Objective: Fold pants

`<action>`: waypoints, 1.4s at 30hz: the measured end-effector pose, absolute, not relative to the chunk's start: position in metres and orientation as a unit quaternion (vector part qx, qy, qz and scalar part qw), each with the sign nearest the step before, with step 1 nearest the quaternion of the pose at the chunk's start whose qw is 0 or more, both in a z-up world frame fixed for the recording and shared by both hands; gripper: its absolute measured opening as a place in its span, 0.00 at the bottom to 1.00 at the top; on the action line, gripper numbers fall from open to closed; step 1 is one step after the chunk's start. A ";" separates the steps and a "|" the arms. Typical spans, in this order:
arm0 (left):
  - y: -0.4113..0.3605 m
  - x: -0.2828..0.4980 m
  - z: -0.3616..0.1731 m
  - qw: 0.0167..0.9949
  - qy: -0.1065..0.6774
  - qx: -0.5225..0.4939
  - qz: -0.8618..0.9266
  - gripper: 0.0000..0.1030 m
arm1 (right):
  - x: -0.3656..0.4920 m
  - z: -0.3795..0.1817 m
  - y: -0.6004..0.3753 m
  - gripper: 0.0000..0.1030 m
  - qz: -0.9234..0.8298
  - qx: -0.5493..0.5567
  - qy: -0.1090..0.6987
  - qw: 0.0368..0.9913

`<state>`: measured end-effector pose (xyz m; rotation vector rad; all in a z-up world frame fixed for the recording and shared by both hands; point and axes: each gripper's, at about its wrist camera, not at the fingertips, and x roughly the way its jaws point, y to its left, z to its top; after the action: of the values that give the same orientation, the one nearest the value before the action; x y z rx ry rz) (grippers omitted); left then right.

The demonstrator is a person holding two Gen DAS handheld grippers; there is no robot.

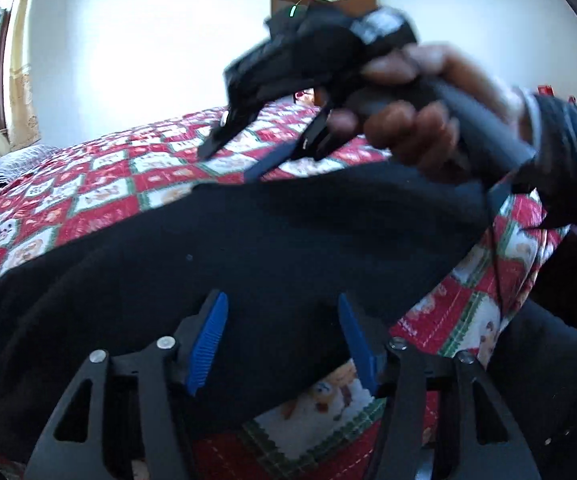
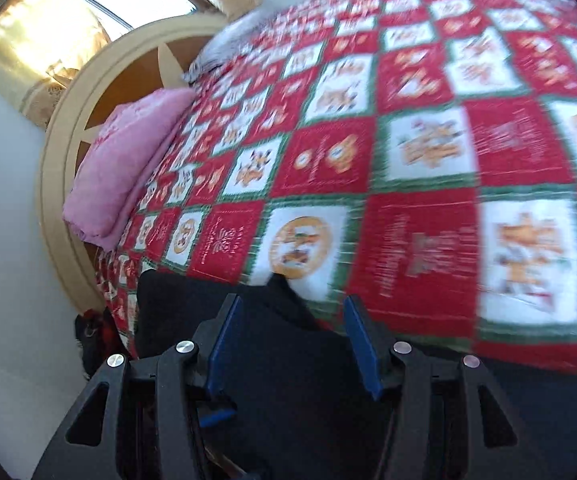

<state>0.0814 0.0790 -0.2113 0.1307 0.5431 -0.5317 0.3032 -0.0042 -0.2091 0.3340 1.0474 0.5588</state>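
Red-checked quilt (image 1: 88,196) — black pants (image 1: 248,248) between open left tool (image 1: 282,344) pads

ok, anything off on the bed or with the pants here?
Nothing damaged or spilled. The black pants lie rumpled near the edge of the red patchwork quilt, not yet squared. Both tongs, left and right, are open and hold nothing.

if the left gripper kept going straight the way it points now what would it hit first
Most likely the black pants, spread on the quilt right ahead of the left gripper; its open fingers hold nothing. Depth is unclear.
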 end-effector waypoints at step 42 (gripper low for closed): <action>0.181 0.107 -0.221 0.957 0.269 0.010 -0.105 0.81 | 0.134 -0.246 -0.091 0.39 0.196 0.008 0.470 0.861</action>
<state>0.1072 0.1812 -0.2209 0.0194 0.5449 -0.2136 0.1344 -0.0910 -0.2458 0.0163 0.9869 0.4106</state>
